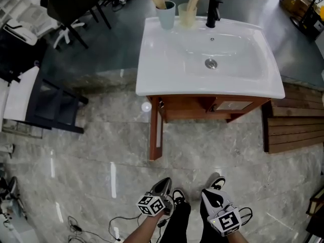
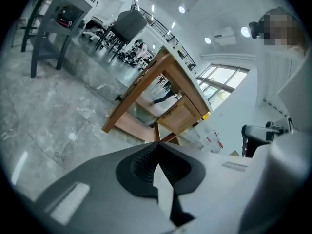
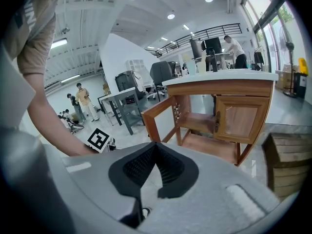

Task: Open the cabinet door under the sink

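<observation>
A white sink (image 1: 167,75) tops a wooden cabinet (image 1: 202,108). The cabinet's left door (image 1: 155,133) stands swung out toward me; the right door (image 1: 233,105) is closed. Both grippers hover low near my feet, well short of the cabinet. My left gripper (image 1: 166,183) is shut with nothing held; in its tilted view (image 2: 157,143) the open door (image 2: 134,94) lies ahead. Beside it my right gripper (image 1: 208,194) is also shut and empty. The right gripper view (image 3: 155,143) shows the open door (image 3: 148,123) and the closed door (image 3: 243,121).
A stack of wooden boards (image 1: 296,125) lies right of the cabinet. A dark chair (image 1: 50,108) stands at the left. Two cups (image 1: 166,14) and a black faucet (image 1: 213,9) sit on the sink's back rim. Cables (image 1: 96,227) trail on the floor.
</observation>
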`<act>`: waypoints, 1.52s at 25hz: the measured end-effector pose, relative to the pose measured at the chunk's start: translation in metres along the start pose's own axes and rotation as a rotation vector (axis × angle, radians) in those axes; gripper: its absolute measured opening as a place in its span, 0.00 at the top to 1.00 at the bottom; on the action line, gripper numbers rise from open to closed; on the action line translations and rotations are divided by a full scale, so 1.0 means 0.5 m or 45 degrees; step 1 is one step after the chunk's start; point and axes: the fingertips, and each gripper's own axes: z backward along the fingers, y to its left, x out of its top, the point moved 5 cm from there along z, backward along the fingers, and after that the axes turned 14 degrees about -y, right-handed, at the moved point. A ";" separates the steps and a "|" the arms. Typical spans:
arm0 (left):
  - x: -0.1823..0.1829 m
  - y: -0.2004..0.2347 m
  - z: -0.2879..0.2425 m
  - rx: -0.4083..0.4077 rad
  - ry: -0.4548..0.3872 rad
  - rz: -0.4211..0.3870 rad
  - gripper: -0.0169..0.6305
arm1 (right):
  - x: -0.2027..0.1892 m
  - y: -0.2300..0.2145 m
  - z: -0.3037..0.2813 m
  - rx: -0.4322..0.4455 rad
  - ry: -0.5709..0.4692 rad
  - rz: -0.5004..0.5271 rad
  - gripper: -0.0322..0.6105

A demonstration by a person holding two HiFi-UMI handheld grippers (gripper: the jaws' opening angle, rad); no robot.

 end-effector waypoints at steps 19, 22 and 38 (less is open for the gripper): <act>-0.033 -0.262 -0.413 0.116 -0.286 0.101 0.95 | -0.047 -0.457 -0.054 -0.034 -0.135 -0.278 0.95; -0.024 -0.272 -0.395 0.175 -0.281 -0.141 0.95 | -0.059 -0.521 -0.140 -0.058 -0.171 -0.307 0.94; 0.004 -0.294 -0.448 0.151 -0.187 -0.612 0.95 | -0.075 -0.632 -0.404 -0.113 -0.282 -0.724 0.71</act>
